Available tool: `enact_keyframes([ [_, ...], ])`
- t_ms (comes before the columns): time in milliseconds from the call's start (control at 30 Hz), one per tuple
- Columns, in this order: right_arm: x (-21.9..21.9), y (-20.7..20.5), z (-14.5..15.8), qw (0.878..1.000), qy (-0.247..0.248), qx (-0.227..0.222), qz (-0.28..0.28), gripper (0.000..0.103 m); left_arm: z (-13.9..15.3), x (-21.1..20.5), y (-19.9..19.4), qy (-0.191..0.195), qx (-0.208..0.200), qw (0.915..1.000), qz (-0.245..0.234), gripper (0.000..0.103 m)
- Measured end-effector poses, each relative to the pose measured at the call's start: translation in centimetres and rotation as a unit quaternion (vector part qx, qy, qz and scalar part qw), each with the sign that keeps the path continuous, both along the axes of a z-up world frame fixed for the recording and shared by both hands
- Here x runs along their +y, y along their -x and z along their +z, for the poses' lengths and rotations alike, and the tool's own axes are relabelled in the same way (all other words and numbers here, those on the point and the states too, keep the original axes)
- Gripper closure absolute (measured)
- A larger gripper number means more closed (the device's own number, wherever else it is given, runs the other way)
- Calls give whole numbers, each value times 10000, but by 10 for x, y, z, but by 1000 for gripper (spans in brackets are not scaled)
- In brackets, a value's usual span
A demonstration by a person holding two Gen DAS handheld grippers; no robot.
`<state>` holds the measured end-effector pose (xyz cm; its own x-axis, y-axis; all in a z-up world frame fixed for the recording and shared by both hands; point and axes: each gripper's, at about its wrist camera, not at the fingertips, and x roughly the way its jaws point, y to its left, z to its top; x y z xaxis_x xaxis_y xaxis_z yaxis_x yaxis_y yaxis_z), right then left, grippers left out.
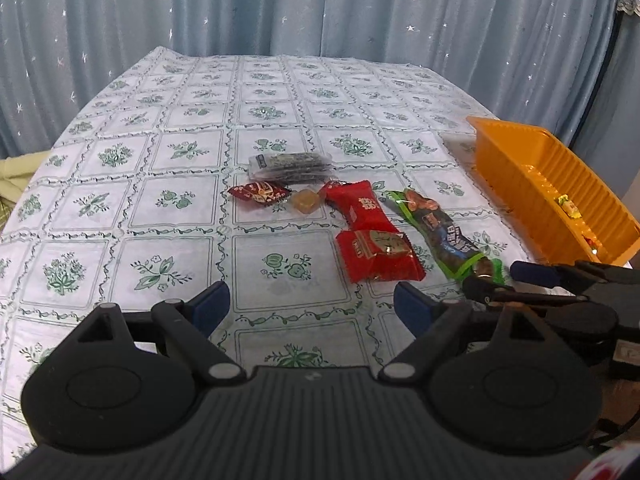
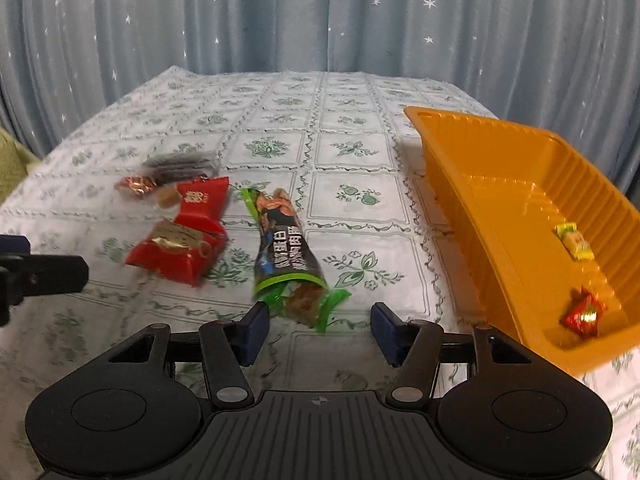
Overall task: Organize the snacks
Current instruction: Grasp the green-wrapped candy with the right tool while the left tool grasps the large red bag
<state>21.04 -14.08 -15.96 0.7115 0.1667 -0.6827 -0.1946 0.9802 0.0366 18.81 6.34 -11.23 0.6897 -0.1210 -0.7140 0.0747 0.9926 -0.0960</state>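
Hovering low over the patterned tablecloth [image 1: 192,208], left gripper [image 1: 312,304] spreading its blue pads wide with nothing but cloth between them. Sitting just ahead: a red packet [image 1: 378,256] butting against a second red packet [image 1: 354,204], a small amber candy [image 1: 306,202] touching a red-wrapped sweet [image 1: 259,193], and a dark clear-wrapped packet [image 1: 290,167] lying right behind those. Coming in from the right side, right gripper [image 2: 318,330] holding its pads apart, framing the near end of the green-and-black snack bar [image 2: 282,250] without pressing on it, the green wrapper tail resting on the cloth between the tips. Waiting on the right edge of the table, tilted and well apart from the loose pile, the orange tray [image 2: 452,152], already carrying a yellow-green candy [image 2: 574,240] and a red foil candy [image 2: 584,314]. Hanging behind it all, a starry blue curtain [image 2: 320,16].
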Motion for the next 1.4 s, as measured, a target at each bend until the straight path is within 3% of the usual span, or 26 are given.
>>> enact_keyframes([
  [233,0,-9,-4,9997,20,-118,198,46,-6,0,-4,95,58,9999,-7,15],
  [300,-1,-10,-4,9997,-60,-67,233,54,-6,-1,-3,90,54,9999,-35,15],
  [367,2,-8,-2,9994,-43,-64,334,70,-6,-2,-3,75,47,9999,-90,15],
  [467,4,-2,0,9990,-75,12,438,74,-6,-3,-2,59,43,9999,-144,15],
  [967,-18,18,8,9985,-538,110,-52,76,-19,-33,-31,-147,-250,9953,-928,16],
  [1267,-24,17,6,9975,-668,119,-189,76,-36,-59,-50,-315,-268,9943,-983,30],
  [1400,-26,16,5,9973,-699,117,-206,76,-40,-63,-52,-433,-293,9954,-807,49],
])
